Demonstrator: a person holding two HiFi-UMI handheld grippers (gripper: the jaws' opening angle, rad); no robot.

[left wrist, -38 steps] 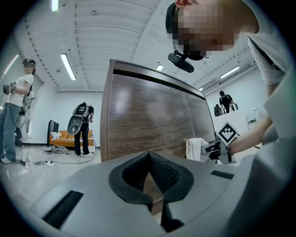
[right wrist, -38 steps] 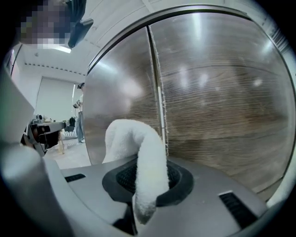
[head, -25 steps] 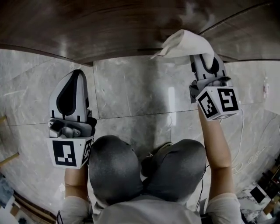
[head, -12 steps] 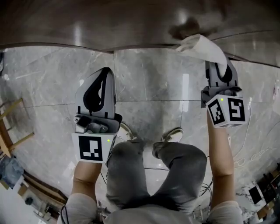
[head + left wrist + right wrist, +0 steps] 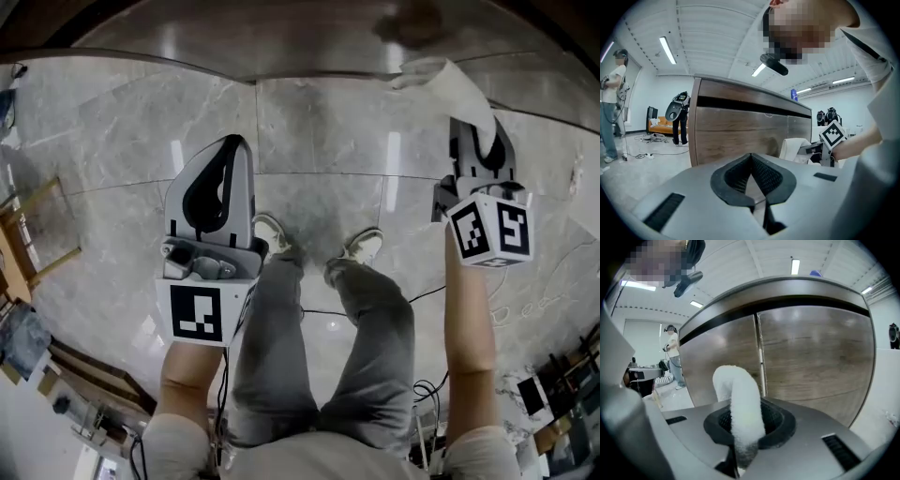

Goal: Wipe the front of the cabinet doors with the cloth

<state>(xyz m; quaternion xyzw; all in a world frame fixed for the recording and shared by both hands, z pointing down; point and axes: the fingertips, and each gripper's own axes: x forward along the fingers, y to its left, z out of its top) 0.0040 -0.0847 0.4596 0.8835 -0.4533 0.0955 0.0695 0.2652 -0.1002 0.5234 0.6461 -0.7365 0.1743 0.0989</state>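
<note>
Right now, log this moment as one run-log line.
left gripper: shut, empty | right gripper: shut on cloth | cabinet doors: closed | cloth touching doors: cannot tell

I count two grey grippers, left gripper [image 5: 230,145] and right gripper [image 5: 475,128]; one white fluffy cloth [image 5: 452,82] at one o'clock; two brown wood-grain cabinet doors [image 5: 815,352].
</note>
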